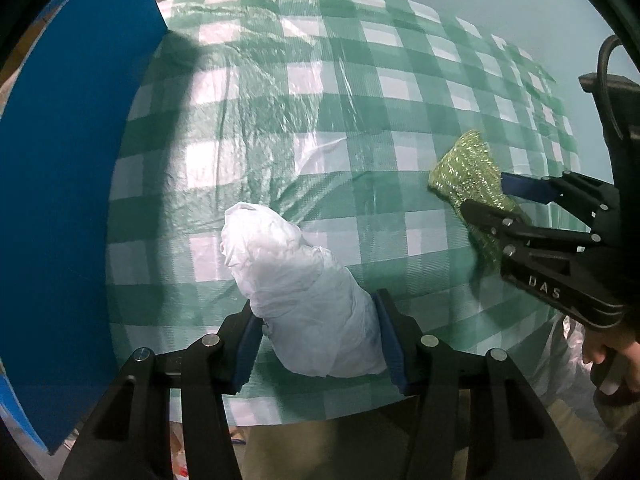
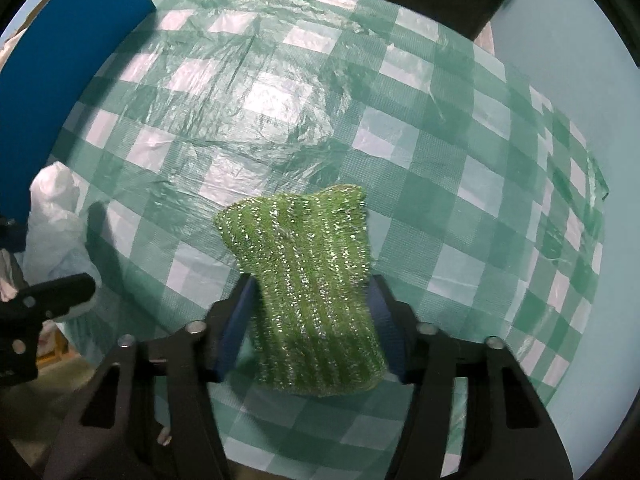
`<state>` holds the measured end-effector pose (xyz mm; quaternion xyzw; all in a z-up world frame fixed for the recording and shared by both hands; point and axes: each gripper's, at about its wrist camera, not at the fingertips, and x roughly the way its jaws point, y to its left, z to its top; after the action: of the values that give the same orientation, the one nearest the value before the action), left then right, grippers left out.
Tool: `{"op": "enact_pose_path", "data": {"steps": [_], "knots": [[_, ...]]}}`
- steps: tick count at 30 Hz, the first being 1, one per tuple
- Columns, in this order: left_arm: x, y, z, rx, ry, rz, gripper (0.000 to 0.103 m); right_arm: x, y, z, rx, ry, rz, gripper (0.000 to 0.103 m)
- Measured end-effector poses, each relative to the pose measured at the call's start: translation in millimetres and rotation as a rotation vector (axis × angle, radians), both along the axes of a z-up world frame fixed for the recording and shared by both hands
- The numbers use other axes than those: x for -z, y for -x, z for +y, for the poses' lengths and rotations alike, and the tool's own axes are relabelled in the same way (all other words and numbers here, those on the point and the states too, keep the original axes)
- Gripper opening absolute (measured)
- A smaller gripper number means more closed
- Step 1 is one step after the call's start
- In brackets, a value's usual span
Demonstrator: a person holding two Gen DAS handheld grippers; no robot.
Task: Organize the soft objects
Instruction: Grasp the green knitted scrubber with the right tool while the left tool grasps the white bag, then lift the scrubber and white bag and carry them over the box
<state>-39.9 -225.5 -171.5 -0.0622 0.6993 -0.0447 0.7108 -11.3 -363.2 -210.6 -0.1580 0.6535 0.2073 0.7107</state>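
Observation:
A crumpled white plastic bag lies on the green-and-white checked tablecloth; my left gripper is shut on its near end, both blue pads pressing its sides. The bag also shows at the left edge of the right wrist view. My right gripper is shut on a sparkly green knitted scrubbing cloth, which it pinches at the middle and holds just above the cloth-covered table. In the left wrist view the right gripper and the green cloth are at the right.
A blue upright panel stands along the table's left side, also seen in the right wrist view. A pale blue wall lies beyond the table's right edge. The table's near edge runs under both grippers.

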Motion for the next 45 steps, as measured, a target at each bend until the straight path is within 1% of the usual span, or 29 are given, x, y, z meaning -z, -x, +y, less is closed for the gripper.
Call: {"op": "enact_pose_path", "data": {"steps": [1,4,6,8,14,17,19,20,22,24,28,33,38,45], "knots": [[-2.7,-0.3,1.2,0.005,-0.003,-0.006,0.054,-1.1,0.9,0.6,0.001,-0.007,-0.003,0.034],[-13.0,-2.4,5.2,0.013,-0.008,-0.015,0.054,-1.4,2.2,3.8,0.012,-0.021,0.003,0.021],[-17.5,-5.5,6.5,0.016,-0.011,-0.020,0.054,-2.6,0.5,4.0,0.021,-0.028,0.005,0.014],[-24.0,-6.1,10.0,0.021,-0.012,-0.030,0.054,-6.8,-0.5,2.0,0.036,-0.036,0.007,0.013],[-41.6,-7.9,14.8,0.038,-0.015,-0.074,0.054,-25.5,-5.7,0.5,0.065,-0.070,-0.002,0.012],[-53.0,-5.9,16.2,0.045,-0.020,-0.098,0.054,-44.3,-5.1,-4.4,0.076,-0.084,-0.012,0.012],[-59.3,-5.3,19.9,0.050,-0.027,-0.109,0.054,-52.9,-5.5,-5.2,0.084,-0.099,-0.016,0.012],[-56.3,-1.2,23.1,0.052,-0.029,-0.117,0.054,-57.1,-6.3,-4.5,0.086,-0.104,-0.019,0.012],[-60.0,-0.3,27.2,0.057,-0.033,-0.129,0.054,-68.4,-7.9,-3.1,0.090,-0.112,-0.025,0.012],[-70.7,3.8,37.2,0.063,-0.039,-0.145,0.054,-71.3,-9.9,-3.1,0.094,-0.122,-0.029,0.012],[-80.6,-2.0,38.3,0.063,-0.042,-0.163,0.054,-85.2,-10.5,2.3,0.100,-0.139,-0.036,0.012],[-100.9,-3.9,45.0,0.056,-0.052,-0.198,0.054,-104.9,-10.7,12.7,0.100,-0.160,-0.043,0.012],[-118.2,-5.4,53.7,0.044,-0.051,-0.223,0.054,-117.7,-12.1,25.1,0.099,-0.177,-0.048,0.012],[-132.8,-8.0,68.9,0.032,-0.059,-0.246,0.054,-132.0,-15.1,45.1,0.081,-0.201,-0.062,0.012]]}}
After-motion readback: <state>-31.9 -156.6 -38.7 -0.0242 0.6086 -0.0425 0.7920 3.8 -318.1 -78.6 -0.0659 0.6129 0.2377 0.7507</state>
